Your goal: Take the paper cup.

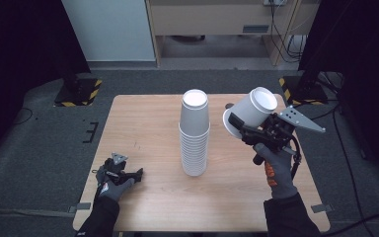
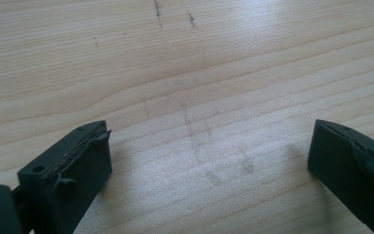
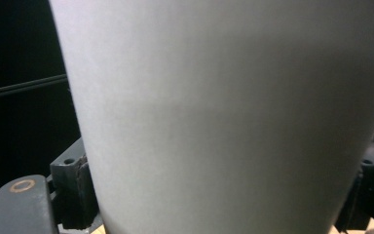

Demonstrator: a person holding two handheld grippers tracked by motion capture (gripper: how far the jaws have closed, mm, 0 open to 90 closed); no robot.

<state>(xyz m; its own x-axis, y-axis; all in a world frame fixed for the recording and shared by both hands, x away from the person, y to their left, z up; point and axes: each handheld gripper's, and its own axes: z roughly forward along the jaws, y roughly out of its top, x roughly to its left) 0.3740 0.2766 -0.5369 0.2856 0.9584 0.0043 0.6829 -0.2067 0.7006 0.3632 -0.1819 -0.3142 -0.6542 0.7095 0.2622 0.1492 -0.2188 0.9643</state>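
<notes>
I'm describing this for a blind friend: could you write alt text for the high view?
A gloved right hand's gripper holds a white paper cup tilted above a wooden table, right of a tall stack of upside-down cups. The left gripper rests open near the table's front left edge.

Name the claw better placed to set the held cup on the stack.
Right. The right claw already grips the paper cup beside the stack; the left claw rests open on the table.
</notes>
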